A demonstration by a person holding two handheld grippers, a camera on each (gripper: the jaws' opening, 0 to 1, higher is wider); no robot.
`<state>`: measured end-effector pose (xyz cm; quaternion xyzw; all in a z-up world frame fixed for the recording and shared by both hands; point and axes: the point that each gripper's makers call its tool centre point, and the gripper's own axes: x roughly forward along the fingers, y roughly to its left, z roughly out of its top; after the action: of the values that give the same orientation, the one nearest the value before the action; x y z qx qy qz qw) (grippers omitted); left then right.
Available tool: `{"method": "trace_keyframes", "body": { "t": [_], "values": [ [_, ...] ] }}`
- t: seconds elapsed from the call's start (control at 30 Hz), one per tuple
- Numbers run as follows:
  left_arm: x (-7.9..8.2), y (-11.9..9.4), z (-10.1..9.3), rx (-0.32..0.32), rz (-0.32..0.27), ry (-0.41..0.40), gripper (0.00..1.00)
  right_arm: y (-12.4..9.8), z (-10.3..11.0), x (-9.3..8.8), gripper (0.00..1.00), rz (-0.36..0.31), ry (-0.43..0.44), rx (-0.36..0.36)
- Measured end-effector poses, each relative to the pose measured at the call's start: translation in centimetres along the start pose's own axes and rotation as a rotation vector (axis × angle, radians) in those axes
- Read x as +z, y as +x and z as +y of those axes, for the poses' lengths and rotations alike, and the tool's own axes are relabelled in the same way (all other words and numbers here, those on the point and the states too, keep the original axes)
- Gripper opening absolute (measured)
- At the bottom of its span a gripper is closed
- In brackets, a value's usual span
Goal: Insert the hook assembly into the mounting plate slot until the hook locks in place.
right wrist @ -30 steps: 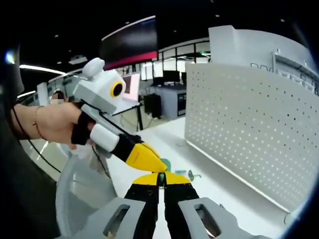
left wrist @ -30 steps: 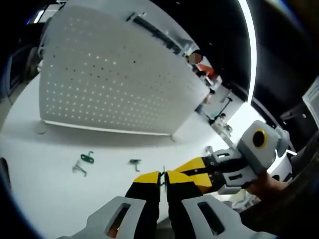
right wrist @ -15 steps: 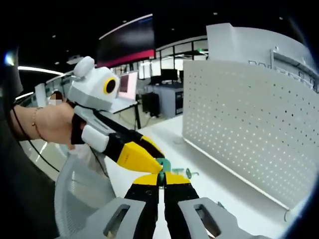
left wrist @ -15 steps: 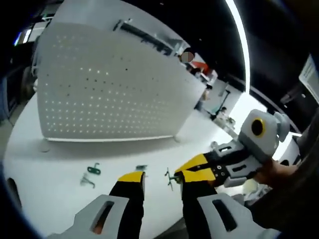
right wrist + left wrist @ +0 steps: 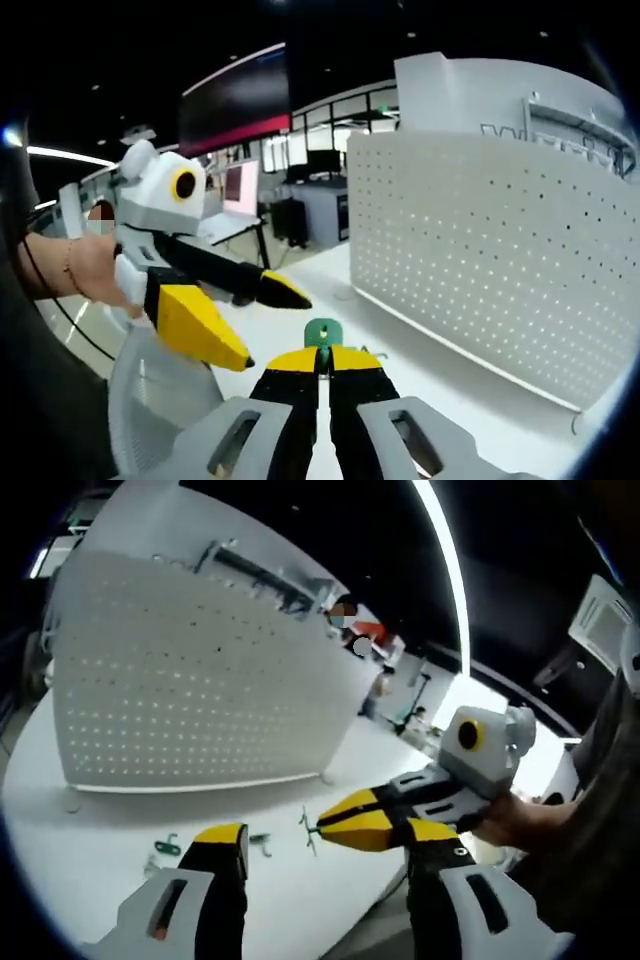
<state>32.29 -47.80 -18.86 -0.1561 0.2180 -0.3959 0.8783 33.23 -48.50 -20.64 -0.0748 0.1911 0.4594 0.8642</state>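
Observation:
The white perforated mounting plate [image 5: 200, 680] stands upright on the white table [image 5: 80, 820]; in the right gripper view the mounting plate [image 5: 490, 250] rises at the right. My right gripper [image 5: 322, 358] is shut on a small green hook assembly [image 5: 321, 331], held in the air short of the plate. In the left gripper view that right gripper [image 5: 335, 827] reaches in from the right with the thin hook [image 5: 307, 831] at its tips. My left gripper [image 5: 325, 838] is open, its jaws wide on either side of the hook. The left gripper [image 5: 268, 325] also shows open at the left of the right gripper view.
Two spare hooks [image 5: 165, 848] [image 5: 260, 841] lie on the table in front of the plate. A grey mesh chair [image 5: 150, 400] sits low left by the table edge. A hand [image 5: 85, 275] holds the left gripper. Desks and monitors stand far behind.
My left gripper was shut at the hook with the right gripper; it has opened and let go. The right gripper stays shut on the hook. Both cameras have shifted a little.

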Motion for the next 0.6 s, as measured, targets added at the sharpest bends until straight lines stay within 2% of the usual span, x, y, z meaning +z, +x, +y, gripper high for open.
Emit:
{"method": "trace_keyframes", "body": {
  "t": [0.07, 0.17, 0.3, 0.6],
  "values": [
    [-0.2, 0.2, -0.2, 0.004, 0.008, 0.004, 0.80, 0.1, 0.1, 0.0, 0.00, -0.001, 0.003, 0.002],
    [-0.5, 0.1, 0.3, 0.020, 0.023, -0.018, 0.86, 0.1, 0.1, 0.0, 0.00, 0.002, -0.003, 0.000],
    [-0.7, 0.0, 0.3, 0.033, 0.036, -0.004, 0.98, 0.1, 0.1, 0.2, 0.00, -0.004, 0.006, -0.002],
    [-0.2, 0.0, -1.6, -0.031, 0.031, 0.037, 1.00, 0.2, 0.1, 0.7, 0.00, -0.017, 0.001, -0.007]
  ]
}}
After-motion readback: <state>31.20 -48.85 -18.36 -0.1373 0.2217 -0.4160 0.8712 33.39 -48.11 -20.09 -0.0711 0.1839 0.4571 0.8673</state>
